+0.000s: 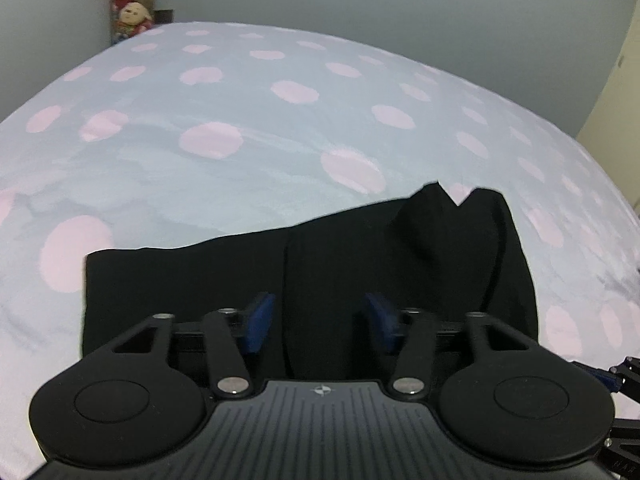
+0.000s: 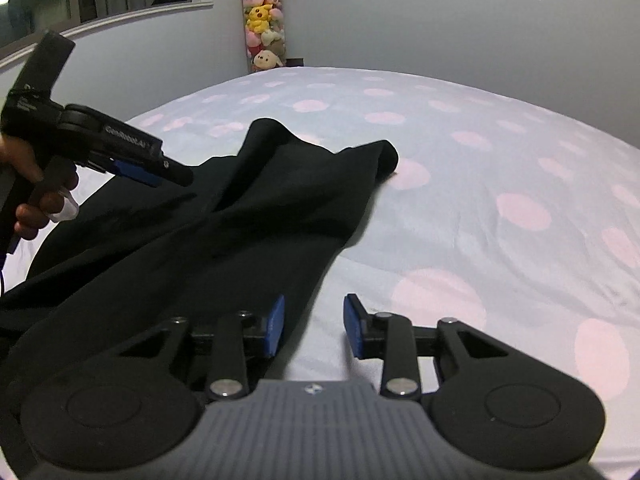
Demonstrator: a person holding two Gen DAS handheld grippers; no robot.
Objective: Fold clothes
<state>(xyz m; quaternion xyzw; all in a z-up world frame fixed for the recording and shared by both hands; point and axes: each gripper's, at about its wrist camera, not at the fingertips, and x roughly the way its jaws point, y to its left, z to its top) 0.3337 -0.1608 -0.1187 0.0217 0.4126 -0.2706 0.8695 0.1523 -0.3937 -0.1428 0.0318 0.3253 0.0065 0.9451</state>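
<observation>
Black garment [image 1: 304,280] on dotted bedsheet [image 1: 240,120]; both jaws parted

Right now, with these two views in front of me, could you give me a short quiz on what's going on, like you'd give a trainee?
1. True or false: the black garment lies on a bedsheet with pink dots.
2. Which gripper has cloth between its open jaws: A) the left gripper, B) the right gripper, C) neither?
3. What stands in the far corner of the room?

Key:
1. True.
2. A. The left one's jaws straddle the garment; the right one's are open over the garment's edge and bare sheet.
3. A column of stuffed toys.
</observation>
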